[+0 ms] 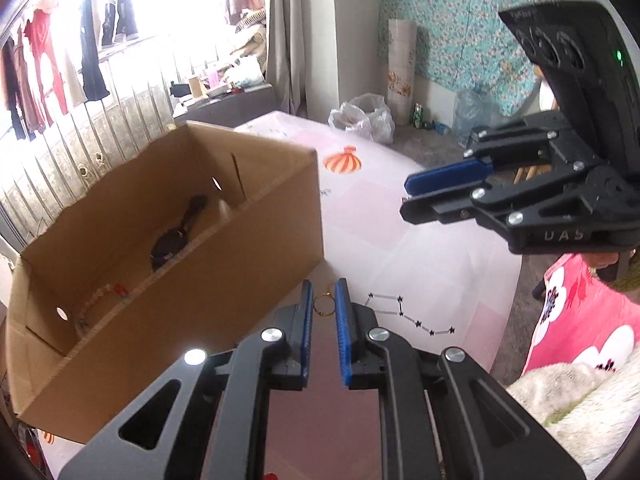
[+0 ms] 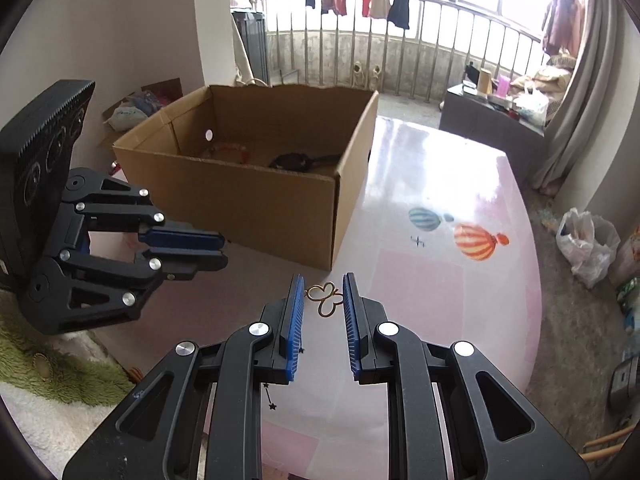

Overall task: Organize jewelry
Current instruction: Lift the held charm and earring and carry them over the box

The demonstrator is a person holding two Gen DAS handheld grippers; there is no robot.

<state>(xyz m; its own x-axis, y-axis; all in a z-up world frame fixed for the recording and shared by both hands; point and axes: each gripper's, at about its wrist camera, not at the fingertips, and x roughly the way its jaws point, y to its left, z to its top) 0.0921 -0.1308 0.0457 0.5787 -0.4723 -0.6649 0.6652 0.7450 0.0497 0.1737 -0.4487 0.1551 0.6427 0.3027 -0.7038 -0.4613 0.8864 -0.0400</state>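
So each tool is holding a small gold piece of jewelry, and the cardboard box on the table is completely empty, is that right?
Not quite: the cardboard box is not empty. The right wrist view shows a dark item and a pale beaded piece lying on its floor. The rest holds: the left tool grips a gold ring, and the right tool a gold butterfly charm.

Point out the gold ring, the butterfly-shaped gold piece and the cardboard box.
gold ring point(image 1: 324, 305), left wrist view, on its thin band between the blue pads.
butterfly-shaped gold piece point(image 2: 325, 300), right wrist view, on its wire loops.
cardboard box point(image 2: 248, 204), right wrist view, on the near outer wall.
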